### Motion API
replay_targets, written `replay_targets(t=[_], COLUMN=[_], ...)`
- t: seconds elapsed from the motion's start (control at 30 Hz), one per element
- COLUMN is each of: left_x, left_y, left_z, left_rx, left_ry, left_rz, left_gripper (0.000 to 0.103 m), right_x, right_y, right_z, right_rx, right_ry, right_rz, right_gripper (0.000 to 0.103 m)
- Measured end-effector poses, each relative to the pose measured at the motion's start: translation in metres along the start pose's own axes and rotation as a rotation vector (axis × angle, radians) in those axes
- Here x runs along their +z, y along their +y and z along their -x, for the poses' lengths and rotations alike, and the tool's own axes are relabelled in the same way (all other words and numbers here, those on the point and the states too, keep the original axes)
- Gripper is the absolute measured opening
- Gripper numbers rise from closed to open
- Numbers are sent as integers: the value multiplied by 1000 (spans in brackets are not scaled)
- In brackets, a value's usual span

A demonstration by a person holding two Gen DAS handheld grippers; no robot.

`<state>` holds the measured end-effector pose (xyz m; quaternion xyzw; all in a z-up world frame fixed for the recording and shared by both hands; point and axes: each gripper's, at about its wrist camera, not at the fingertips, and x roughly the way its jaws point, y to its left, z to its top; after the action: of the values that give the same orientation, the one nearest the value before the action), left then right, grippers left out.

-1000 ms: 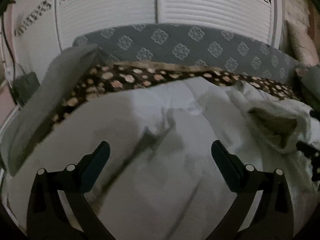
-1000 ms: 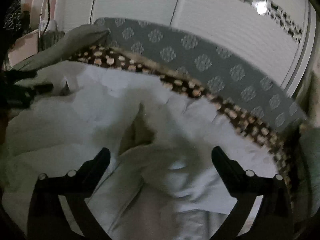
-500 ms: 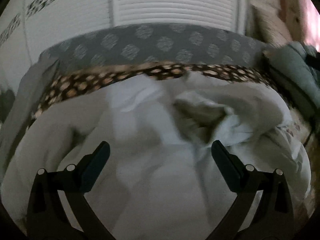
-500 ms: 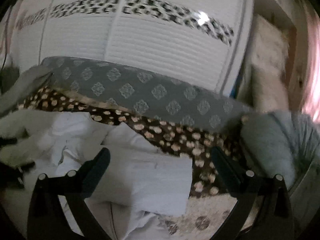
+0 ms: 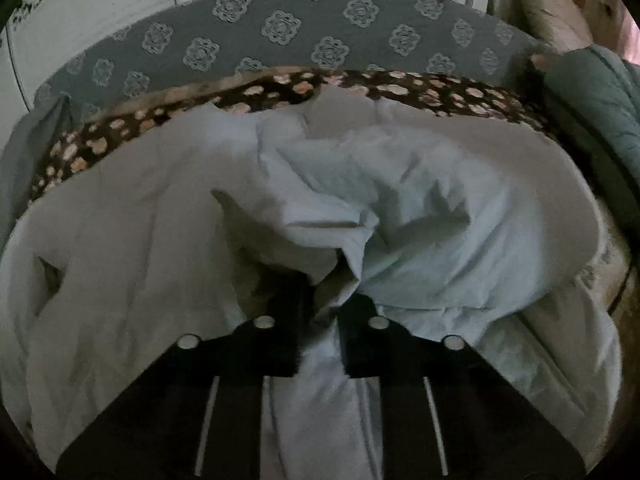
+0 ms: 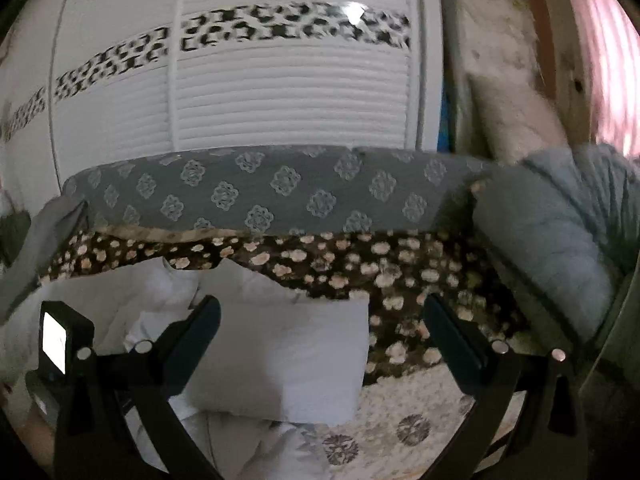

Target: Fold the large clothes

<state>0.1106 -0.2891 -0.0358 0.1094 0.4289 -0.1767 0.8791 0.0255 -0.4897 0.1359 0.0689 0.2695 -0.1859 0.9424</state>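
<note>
White louvred wardrobe doors (image 6: 280, 92) back a bed covered by a spotted brown blanket (image 6: 360, 264). Dim light blurs the crumpled white garment (image 5: 400, 208) heaped mid-bed. Left gripper (image 5: 324, 304) pinches its fold; right gripper (image 6: 320, 320) gapes wide, empty.

The left gripper (image 5: 325, 300) is matte black, with flat angular arms that widen toward the camera. Four round silver screw heads sit along its linkage, and pale thin lines run down the base plates. The right gripper (image 6: 320, 332) has the same black frame, with silver screws near each arm's joint. Its fingers (image 6: 454, 334) are long dark slabs with a bluish tint. A small black box with a glowing white screen (image 6: 55, 342) is mounted beside its left arm.
</note>
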Motion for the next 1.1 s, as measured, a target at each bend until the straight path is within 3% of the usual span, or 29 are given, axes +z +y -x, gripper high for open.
replay_targets(t=[0.13,0.27,0.4,0.5,0.53,0.57,0.63,0.73,0.87,0.97,1.1], left_x=[11,32,26,6,2,-2,-3,4,27,34,19], left_y=[20,95,167,192,198,207,221,202,137,120,147], left_z=[22,43,48,41,40,43,58,66,45,9,-56], left_rx=[143,312,351,359,370,381,402,353,253,250,274], left_ry=[-95,-141,-98,-62,-65,-88,-179,-262,-312,-256,-126], left_rz=[-53,-45,-2,-34,-26,13,122,139,15,9,61], left_gripper=[7,6,7,18,32,58,70,79,97,98,100], right_x=[-9,-20,-36,-40,-40,-40,-39,-41,-54,-81,-115], right_y=[-12,-7,19,50,64,74,95,110,130,150,156], right_z=[-21,-46,-94,-115,-116,-116,-115,-130,-166,-192,-213], right_rx=[23,43,95,166,168,165,174,241,272,279,294], right_ry=[82,139,205,211,188,169,119,138,188,228,254], right_rz=[-89,-113,-147,-132,-83,-42,38,2,-50,38,125], right_gripper=[101,101,101,101,101,101,101,101,101,102,102])
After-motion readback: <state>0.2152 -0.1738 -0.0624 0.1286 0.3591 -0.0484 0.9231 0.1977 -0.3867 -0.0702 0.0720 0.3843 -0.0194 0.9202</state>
